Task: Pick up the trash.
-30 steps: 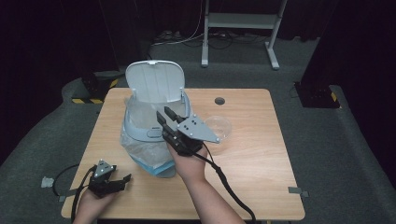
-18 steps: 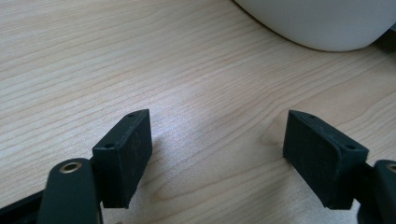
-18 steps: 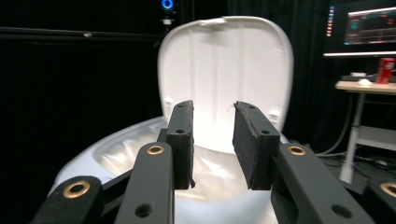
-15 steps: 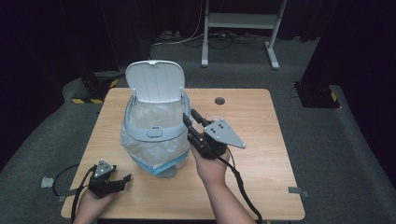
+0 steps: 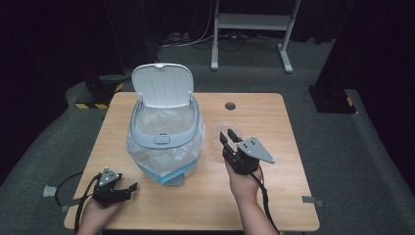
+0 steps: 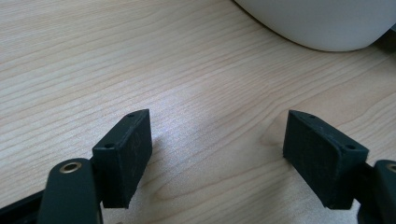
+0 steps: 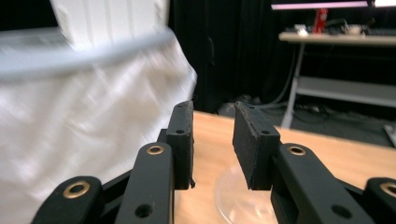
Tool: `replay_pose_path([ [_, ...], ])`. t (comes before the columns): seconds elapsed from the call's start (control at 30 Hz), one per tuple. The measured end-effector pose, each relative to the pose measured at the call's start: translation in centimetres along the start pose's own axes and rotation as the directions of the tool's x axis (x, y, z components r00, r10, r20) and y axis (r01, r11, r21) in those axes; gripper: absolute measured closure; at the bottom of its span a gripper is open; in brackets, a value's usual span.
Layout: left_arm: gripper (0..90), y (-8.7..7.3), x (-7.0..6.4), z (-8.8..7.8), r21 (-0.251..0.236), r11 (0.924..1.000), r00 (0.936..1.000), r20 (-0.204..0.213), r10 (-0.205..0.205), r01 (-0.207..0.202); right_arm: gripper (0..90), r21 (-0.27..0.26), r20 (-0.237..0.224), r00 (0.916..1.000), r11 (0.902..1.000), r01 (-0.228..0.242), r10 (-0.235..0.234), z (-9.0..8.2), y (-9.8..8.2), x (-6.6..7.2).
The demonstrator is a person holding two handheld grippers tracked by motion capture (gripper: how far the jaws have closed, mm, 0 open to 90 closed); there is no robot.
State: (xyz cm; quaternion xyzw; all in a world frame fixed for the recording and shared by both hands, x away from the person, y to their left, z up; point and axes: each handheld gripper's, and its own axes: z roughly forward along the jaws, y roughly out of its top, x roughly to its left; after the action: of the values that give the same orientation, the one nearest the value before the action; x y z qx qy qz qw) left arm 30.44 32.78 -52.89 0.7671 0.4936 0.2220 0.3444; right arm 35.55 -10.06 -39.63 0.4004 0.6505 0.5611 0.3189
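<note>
Pale wood grain is running under everything here: the table (image 5: 274, 196) is carrying the whole scene. Nearest the person, at about seven o'clock on the tabletop in the high view, the left gripper (image 5: 128, 188) is lying low on the wood in the left hand (image 5: 98, 211), its jaws standing wide apart with nothing but bare table between them, as the left gripper view (image 6: 217, 158) is showing. At about five o'clock the right hand (image 5: 243, 185) is holding the right gripper (image 5: 228, 135) above the table, pointing toward twelve; its jaws are standing a little apart and gripping nothing, with a clear gap between the pads in the right gripper view (image 7: 212, 140). Just past its tips, toward one o'clock of the table's middle, a clear plastic lid (image 5: 226, 131) is lying flat on the wood, and it is showing low between the jaws in the right gripper view (image 7: 229, 198). At the gripper's nine to ten o'clock the bin (image 5: 165, 133) is standing upright, a clear bag (image 5: 142, 147) lining it and spilling over its rim, its white flip lid (image 5: 162, 86) standing open at the far side.
</note>
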Motion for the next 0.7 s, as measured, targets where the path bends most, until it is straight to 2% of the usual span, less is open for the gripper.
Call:
replay_pose_path([
  [0.2,23.8,0.0,0.0,0.0,0.000,1.0000,1.0000,0.000,0.000,0.000,67.4,0.082,0.045,0.9989,0.9966,0.006,-0.010,1.0,-2.4,-1.3],
  [0.43,23.9,0.0,0.0,0.0,0.000,1.0000,1.0000,0.000,0.000,0.000,65.2,0.181,0.097,0.9952,0.9834,-0.013,-0.005,3.2,-4.6,-3.0],
  [0.7,23.9,0.0,0.0,0.0,0.000,1.0000,1.0000,0.000,0.000,0.000,64.7,0.231,0.109,0.9940,0.9728,-0.012,-0.014,4.7,-5.8,-3.3],
])
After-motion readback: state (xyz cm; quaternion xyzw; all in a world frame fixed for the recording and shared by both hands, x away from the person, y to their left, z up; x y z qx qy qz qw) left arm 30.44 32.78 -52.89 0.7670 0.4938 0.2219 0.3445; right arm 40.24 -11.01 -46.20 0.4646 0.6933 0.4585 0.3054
